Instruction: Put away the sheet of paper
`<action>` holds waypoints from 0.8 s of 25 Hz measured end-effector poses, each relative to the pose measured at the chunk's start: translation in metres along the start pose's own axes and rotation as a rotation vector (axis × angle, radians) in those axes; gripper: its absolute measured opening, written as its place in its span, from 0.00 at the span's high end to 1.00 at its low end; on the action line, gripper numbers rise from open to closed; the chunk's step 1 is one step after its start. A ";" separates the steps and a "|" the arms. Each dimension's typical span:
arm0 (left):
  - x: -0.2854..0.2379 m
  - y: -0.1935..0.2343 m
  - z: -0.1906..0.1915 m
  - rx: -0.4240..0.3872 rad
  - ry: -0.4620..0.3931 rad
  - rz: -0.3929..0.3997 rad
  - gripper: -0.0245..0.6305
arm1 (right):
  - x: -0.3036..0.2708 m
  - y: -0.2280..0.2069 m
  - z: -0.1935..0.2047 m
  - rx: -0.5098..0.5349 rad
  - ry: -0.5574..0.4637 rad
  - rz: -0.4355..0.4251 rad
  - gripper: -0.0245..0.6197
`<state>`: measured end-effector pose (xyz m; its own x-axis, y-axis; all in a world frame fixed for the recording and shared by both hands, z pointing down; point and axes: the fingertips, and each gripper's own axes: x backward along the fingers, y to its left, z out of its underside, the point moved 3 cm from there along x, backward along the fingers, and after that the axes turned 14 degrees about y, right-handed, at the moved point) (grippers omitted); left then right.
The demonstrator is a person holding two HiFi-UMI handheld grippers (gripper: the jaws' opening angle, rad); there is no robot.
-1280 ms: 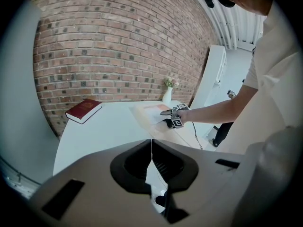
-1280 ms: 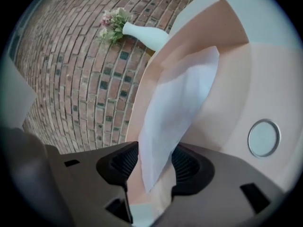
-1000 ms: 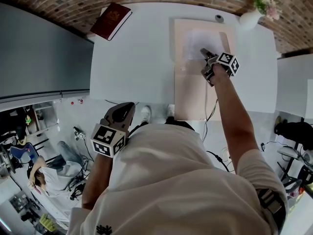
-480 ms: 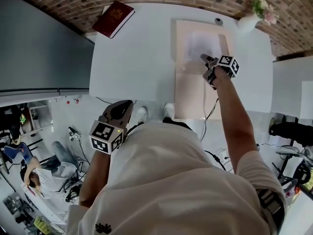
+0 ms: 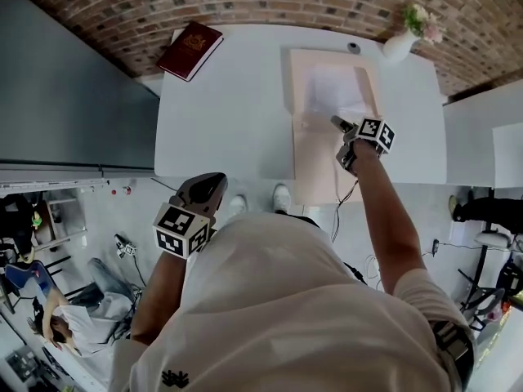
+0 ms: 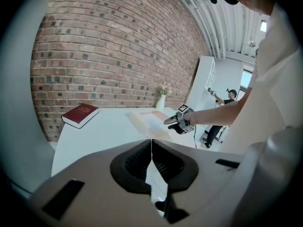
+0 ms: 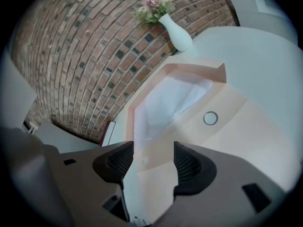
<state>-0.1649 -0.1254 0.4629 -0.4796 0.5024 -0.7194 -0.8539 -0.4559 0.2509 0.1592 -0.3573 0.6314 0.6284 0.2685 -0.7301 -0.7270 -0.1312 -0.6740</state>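
Note:
A white sheet of paper lies inside the far half of an open pale pink folder on the white table. My right gripper hovers over the folder's middle, just short of the paper's near edge, open and holding nothing. In the right gripper view the paper and a round snap show beyond the wide-apart jaws of that gripper. My left gripper hangs off the table's near edge by my body; in its own view the left gripper is shut with nothing in it.
A dark red book lies at the table's far left corner. A white vase with flowers and a small round object stand at the far edge by the brick wall. White furniture flanks the table on the right.
My right gripper has drawn back from the paper toward me, over the folder's middle. The left gripper has stayed by my body.

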 end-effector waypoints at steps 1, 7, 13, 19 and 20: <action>0.002 0.001 0.000 -0.009 -0.002 0.007 0.93 | 0.004 0.003 0.008 0.029 -0.005 0.015 0.53; 0.015 0.013 0.000 -0.058 -0.020 0.046 0.93 | 0.025 0.037 0.063 0.142 -0.021 0.000 0.57; 0.033 0.025 0.003 -0.103 -0.034 0.086 0.93 | 0.047 0.068 0.110 0.295 -0.088 0.048 0.88; 0.055 0.040 0.017 -0.130 -0.039 0.114 0.93 | 0.042 0.102 0.171 0.439 -0.084 0.045 0.92; 0.057 0.043 0.021 -0.128 -0.036 0.121 0.93 | 0.039 0.108 0.182 0.455 -0.077 0.040 0.92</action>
<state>-0.2333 -0.1008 0.4460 -0.5866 0.4633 -0.6643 -0.7578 -0.6034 0.2483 0.0545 -0.1871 0.5503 0.5879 0.3441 -0.7321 -0.8083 0.2849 -0.5152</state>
